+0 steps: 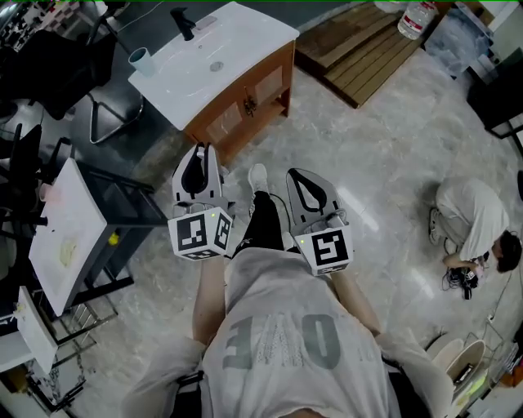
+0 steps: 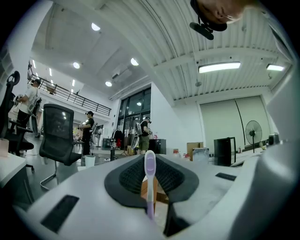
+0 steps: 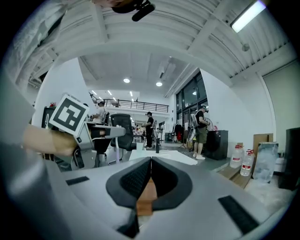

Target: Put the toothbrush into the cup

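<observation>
The task is in its carrying step. The left gripper (image 1: 200, 152) is clamped on the toothbrush (image 2: 149, 165), whose pale purple head stands up between the dark pads in the left gripper view, while the handle end is hidden below the jaws. The right gripper (image 1: 296, 175) has its jaws pressed together with nothing between them, and is held just to the right of the left one, both in front of the person's chest.

The cup (image 1: 140, 59) stands on the far left corner of the white washstand top (image 1: 245, 37), well apart from both grippers. It is also in sight from the left gripper, low and to the left of the brush. So nothing has been delivered yet, and I judge the task well short of half done.

The next move calls for bringing the left gripper forward and to the left until the brush hangs over the cup's mouth. The handle end then has to go down inside the rim before the jaws open (a narrow mouth, so the aim needs care). The cup looks light and could tip if the brush knocks its edge.

As for containers, the cup shows only a dark opening, and I cannot see anything in it at this size. The basin sunk into the washstand top, near the black tap (image 1: 184, 23), looks bare apart from its drain.
</observation>
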A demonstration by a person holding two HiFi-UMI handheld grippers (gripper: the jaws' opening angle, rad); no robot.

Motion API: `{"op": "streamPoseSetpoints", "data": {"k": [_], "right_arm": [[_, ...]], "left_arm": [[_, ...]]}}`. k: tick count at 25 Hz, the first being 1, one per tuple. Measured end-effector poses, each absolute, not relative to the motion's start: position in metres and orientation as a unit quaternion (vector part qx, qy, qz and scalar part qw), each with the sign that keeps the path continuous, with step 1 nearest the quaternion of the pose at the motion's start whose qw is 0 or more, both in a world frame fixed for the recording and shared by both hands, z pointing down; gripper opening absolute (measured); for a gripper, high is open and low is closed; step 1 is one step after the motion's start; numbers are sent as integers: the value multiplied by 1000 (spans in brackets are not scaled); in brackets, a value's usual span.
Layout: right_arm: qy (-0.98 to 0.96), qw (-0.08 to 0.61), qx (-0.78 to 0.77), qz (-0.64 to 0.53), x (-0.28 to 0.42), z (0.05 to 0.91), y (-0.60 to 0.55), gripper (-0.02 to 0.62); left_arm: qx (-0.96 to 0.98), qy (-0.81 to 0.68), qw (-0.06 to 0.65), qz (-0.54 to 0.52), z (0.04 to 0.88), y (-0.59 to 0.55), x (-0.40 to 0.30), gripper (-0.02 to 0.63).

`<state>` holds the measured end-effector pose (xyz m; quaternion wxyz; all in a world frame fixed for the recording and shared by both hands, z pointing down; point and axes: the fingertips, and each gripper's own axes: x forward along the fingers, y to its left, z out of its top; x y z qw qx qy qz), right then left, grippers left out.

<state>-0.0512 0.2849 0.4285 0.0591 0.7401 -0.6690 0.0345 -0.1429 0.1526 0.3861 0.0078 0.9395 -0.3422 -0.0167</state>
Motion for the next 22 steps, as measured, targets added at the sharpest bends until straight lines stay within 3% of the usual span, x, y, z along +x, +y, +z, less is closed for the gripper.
{"op": "streamPoseSetpoints", "data": {"k": [22], "right_arm": [[-691, 59, 718, 55, 23, 447, 183, 32]], "left_arm": [[936, -352, 10, -23, 393, 38, -72, 74]]}}
